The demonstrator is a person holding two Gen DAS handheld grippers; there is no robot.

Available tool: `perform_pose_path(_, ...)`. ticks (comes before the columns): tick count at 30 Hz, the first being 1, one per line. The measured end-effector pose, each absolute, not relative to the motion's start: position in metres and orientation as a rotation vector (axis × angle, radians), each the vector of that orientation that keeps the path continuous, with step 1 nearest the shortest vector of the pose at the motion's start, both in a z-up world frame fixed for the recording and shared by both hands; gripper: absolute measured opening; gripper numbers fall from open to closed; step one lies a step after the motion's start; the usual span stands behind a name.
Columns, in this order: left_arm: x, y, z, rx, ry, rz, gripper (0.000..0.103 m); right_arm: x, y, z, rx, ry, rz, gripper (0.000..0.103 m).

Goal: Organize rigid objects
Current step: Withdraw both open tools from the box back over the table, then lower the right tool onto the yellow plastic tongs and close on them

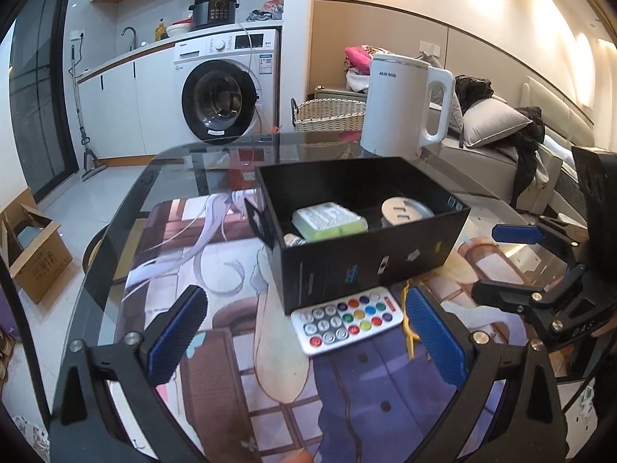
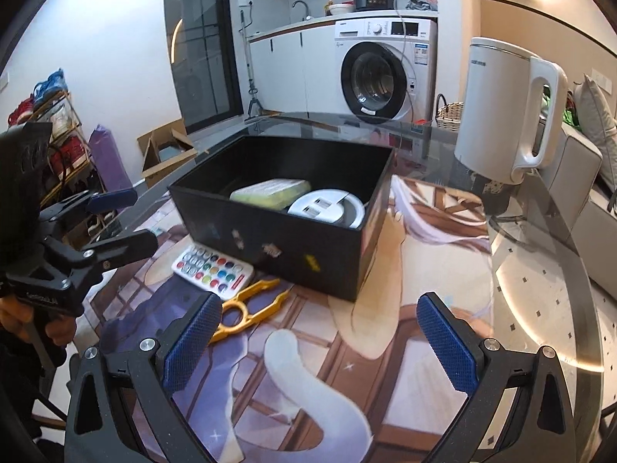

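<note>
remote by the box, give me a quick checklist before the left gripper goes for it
1. Left gripper open: ok, fingers spread wide, nothing between them.
2. Remote reachable: ok, flat on the mat, ahead between the fingers.
3. Clearance around remote: not ok, its far edge sits close against the black box and the yellow tool lies right beside it.
4. Room in box: ok, green pack and white round device leave open floor.
5. Right gripper out of the way: ok, open and off to the side.
</note>
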State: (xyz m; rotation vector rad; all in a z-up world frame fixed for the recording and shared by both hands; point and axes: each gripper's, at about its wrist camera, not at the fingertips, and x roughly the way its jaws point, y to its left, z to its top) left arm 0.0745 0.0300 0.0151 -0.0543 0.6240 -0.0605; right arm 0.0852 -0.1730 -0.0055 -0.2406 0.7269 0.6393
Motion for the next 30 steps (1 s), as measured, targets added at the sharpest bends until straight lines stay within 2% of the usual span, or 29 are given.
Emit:
perform_pose_path(22,0.072,0.040,-0.001,-0.096,0.615,-0.074,0.103,0.083,-0.124,-0.049,-0.402,0.884,0.701,0.103)
perform_pose_path(30,0.072,0.040,-0.003,-0.103,0.618,-0.086,0.103,0.098,-0.113,-0.050,-0.370,0.890,0.604,0.103)
